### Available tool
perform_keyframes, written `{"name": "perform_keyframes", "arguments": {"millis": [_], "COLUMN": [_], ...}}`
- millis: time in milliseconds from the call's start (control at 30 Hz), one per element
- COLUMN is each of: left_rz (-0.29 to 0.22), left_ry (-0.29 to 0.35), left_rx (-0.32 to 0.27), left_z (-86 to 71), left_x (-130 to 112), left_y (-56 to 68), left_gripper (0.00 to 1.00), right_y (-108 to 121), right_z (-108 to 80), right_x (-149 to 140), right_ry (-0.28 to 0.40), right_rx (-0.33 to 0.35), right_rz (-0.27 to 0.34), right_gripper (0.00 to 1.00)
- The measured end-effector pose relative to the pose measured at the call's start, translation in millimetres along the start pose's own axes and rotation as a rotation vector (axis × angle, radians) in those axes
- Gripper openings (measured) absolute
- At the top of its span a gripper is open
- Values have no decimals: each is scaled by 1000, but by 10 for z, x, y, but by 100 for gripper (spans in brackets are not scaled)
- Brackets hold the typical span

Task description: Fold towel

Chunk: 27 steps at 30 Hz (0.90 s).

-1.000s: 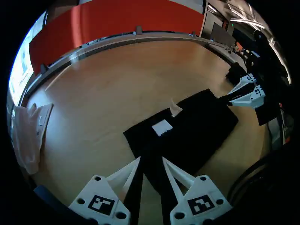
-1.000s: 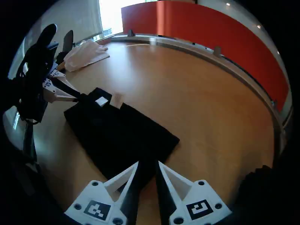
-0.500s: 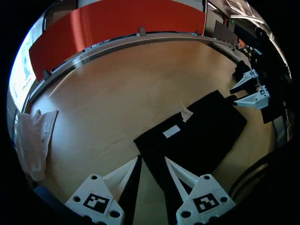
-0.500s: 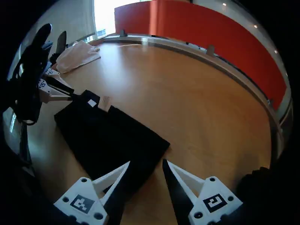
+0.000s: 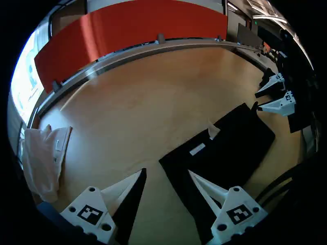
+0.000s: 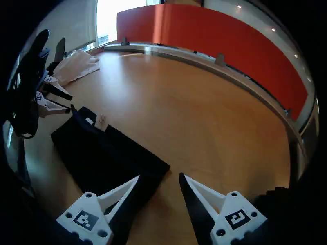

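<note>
A black towel (image 5: 229, 153) lies folded flat on the wooden table (image 5: 143, 102), with a white label (image 5: 197, 149) and a tan tag (image 5: 212, 130) on its top. My left gripper (image 5: 165, 174) is open at the towel's near corner, nothing between its fingers. My right gripper (image 5: 258, 102) stands open at the towel's far end. In the right gripper view the towel (image 6: 102, 151) reaches up to my open right gripper (image 6: 160, 177), its corner just ahead of the left finger. Beyond it, the left gripper (image 6: 70, 104) is open beside the far edge.
A crumpled white cloth (image 5: 43, 159) lies near the table's left edge, also seen as the white cloth (image 6: 75, 65) at the far left. A red partition (image 5: 131, 28) runs behind the table's curved rim (image 6: 220, 67). Dark chair parts (image 6: 24, 94) stand behind the left gripper.
Both grippers were shut on the towel's ends a second ago. They have opened, let go and drawn back, and the towel now lies flat.
</note>
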State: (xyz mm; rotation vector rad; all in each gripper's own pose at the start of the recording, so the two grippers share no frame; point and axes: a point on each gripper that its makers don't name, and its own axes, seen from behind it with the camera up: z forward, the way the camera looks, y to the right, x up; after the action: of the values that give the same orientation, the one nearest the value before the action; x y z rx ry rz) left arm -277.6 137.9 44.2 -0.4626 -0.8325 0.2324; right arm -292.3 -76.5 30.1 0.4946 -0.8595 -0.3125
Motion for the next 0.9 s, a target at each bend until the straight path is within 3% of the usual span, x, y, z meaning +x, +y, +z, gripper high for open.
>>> {"name": "perform_keyframes", "arguments": {"millis": [33,100,233,600,900], "left_rz": [-1,-2,-6,-37,-56], "left_ry": [1,3,3,12,8], "left_rx": [4,11,1,-14,-9], "left_z": [-5,-15,-42,-136,-292], "left_x": [2,5,5,-45,-187], "left_y": [-13,-34,-12,70,120], "left_gripper": [64,75,96,96,96], "right_y": [6,14,15,-98,-258], "right_z": [-2,-5,-28,-176,-352], "right_x": [0,2,17,39,-102], "right_ry": [1,2,10,42,45], "right_rx": [-3,-8,-15,-14,-7], "right_rz": [-1,-2,3,20,12], "right_gripper": [66,69,92,95,95]}}
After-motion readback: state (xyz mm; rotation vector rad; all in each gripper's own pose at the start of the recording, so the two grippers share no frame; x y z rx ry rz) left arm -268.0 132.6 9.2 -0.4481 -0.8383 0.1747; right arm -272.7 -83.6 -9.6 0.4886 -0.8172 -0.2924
